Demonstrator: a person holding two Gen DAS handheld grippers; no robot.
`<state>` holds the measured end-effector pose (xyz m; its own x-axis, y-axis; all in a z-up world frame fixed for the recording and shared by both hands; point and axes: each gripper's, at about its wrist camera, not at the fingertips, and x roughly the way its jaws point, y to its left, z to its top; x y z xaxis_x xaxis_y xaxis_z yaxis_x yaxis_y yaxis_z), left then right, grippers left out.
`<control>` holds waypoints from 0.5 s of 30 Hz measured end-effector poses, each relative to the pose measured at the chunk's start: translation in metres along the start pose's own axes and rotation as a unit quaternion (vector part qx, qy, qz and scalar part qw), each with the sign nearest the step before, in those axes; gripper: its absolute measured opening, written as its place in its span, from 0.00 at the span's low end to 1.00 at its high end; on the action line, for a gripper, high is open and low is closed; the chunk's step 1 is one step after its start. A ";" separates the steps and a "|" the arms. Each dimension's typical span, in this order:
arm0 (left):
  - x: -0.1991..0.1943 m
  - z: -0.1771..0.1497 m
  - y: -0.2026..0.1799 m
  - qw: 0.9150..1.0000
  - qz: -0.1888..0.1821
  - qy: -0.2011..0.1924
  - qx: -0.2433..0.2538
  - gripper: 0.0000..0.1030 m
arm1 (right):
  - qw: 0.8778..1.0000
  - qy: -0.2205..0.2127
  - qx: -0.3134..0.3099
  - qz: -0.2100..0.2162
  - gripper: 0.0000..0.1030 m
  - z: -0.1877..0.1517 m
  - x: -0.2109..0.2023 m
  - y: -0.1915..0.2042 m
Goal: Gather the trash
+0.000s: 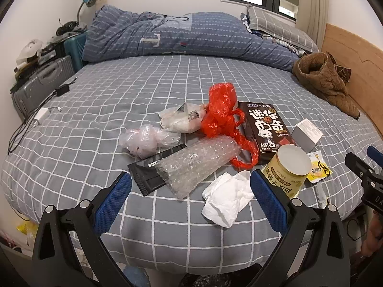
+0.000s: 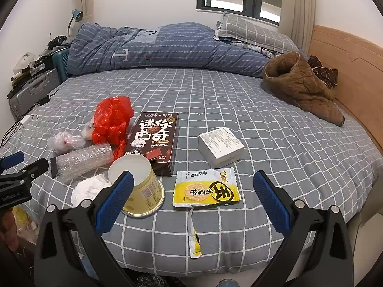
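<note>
We hover over the bed (image 1: 119, 91), nothing collected yet. Left gripper (image 1: 190, 191) and right gripper (image 2: 194, 191) gape fully, both empty. Trash lies at twelve o'clock: bubble wrap (image 1: 198, 160), tissue (image 1: 227, 196), snack wrapper (image 2: 207, 189). Next: descend, straddle one piece, close.
</note>
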<state>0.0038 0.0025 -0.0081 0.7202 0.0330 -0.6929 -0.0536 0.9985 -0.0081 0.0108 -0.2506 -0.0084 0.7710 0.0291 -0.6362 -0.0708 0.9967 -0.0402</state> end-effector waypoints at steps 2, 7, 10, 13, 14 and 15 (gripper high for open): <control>0.000 -0.001 0.001 1.000 0.004 -0.001 0.001 0.95 | 1.000 0.000 0.000 0.001 0.93 0.000 0.000 0.001; 0.002 -0.001 0.004 1.000 0.009 0.003 -0.003 0.95 | 1.000 0.003 -0.001 0.003 0.93 -0.002 0.002 0.002; 0.002 0.000 0.004 1.000 0.010 0.004 -0.004 0.95 | 1.000 0.004 -0.002 0.002 0.93 -0.002 0.003 0.004; 0.003 -0.001 0.004 1.000 0.010 0.006 -0.002 0.95 | 1.000 0.004 -0.001 0.001 0.93 -0.003 0.005 0.005; 0.003 -0.001 0.004 1.000 0.009 0.008 -0.002 0.95 | 1.000 0.004 -0.001 0.001 0.93 -0.004 0.006 0.005; 0.004 -0.001 0.003 1.000 0.008 0.008 -0.001 0.95 | 1.000 0.005 0.000 0.000 0.93 -0.004 0.006 0.005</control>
<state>0.0057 0.0056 -0.0115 0.7078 0.0493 -0.7047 -0.0674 0.9977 0.0021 0.0129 -0.2462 -0.0157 0.7646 0.0276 -0.6439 -0.0705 0.9967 -0.0410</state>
